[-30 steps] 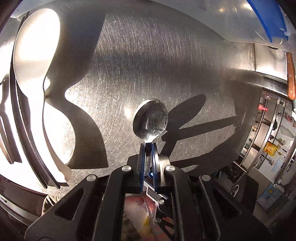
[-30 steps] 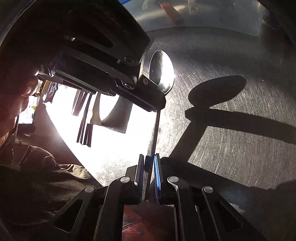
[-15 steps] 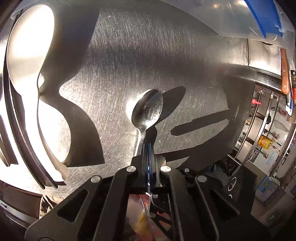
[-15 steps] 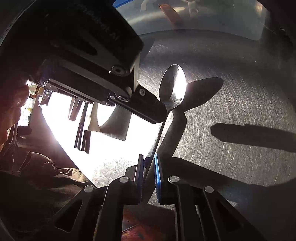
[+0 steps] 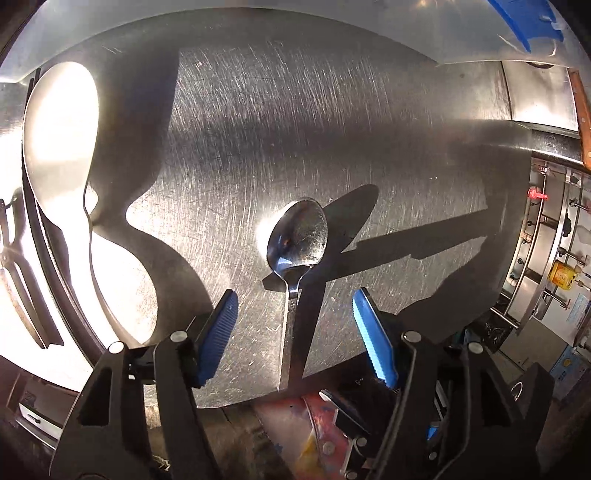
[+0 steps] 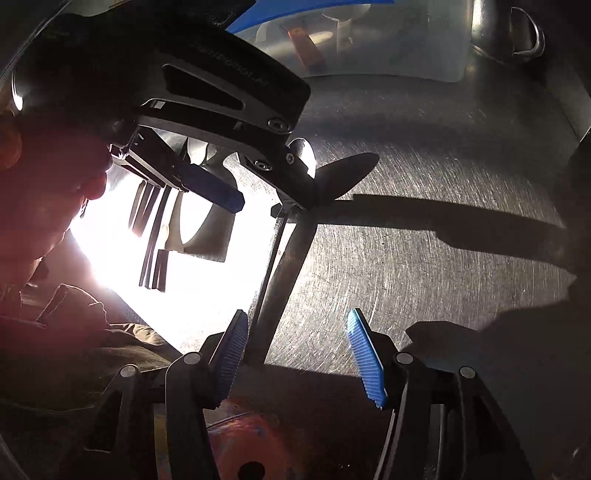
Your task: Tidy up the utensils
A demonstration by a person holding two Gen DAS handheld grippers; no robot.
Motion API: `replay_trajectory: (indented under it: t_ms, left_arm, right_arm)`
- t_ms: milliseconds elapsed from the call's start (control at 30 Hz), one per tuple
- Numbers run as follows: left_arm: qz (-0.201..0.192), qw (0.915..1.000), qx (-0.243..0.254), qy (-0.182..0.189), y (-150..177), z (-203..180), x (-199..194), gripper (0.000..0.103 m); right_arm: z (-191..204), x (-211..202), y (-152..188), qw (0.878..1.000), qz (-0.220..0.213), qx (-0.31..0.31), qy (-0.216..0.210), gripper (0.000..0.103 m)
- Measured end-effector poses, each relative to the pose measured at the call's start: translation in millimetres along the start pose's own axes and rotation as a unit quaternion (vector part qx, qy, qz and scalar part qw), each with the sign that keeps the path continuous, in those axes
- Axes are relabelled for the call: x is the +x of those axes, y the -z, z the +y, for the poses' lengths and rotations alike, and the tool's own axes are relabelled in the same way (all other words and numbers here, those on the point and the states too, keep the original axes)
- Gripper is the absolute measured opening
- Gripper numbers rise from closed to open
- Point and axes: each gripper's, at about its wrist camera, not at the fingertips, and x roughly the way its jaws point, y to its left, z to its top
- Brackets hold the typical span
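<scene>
A steel spoon lies on the scratched steel table, bowl up and away from me, handle running back toward the near edge. My left gripper stands above the handle, and its jaws are opening, the blue pads wide apart and clear of the metal. In the right wrist view the spoon handle ends close to the left pad of my right gripper, whose jaws are also opening without pressing on it. The left gripper hides most of the spoon bowl there.
Large pale spoons and forks lie in glare at the left. A clear container with a blue lid stands at the back, a wooden-handled knife at the right. A hand holds the left gripper.
Both grippers were shut on the spoon's handle and have opened. The spoon came down from its raised position and now rests flat on the table.
</scene>
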Motion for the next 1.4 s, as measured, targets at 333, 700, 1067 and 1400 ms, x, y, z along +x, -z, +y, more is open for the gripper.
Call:
replay_trajectory:
  t_ms: [333, 700, 1067, 1400]
  left_arm:
    - [-0.017, 0.999, 0.005, -0.042, 13, -28, 16, 0.006]
    - [-0.028, 0.9995, 0.013, -0.001, 25, -20, -4, 0.0]
    - [0.009, 0.9999, 0.011, -0.001, 27, -25, 19, 0.0]
    - [-0.001, 0.999, 0.032, -0.032, 25, -52, 32, 0.058]
  right_arm:
    - [0, -1, 8, 1.0, 0.0, -0.011, -0.02, 0.058]
    - [9, 22, -9, 0.998, 0.011, -0.003, -0.066, 0.058]
    - [0, -4, 0, 0.998, 0.0, 0.003, -0.063, 0.058]
    - [-11, -6, 18, 0.998, -0.001, 0.026, -0.058, 0.058]
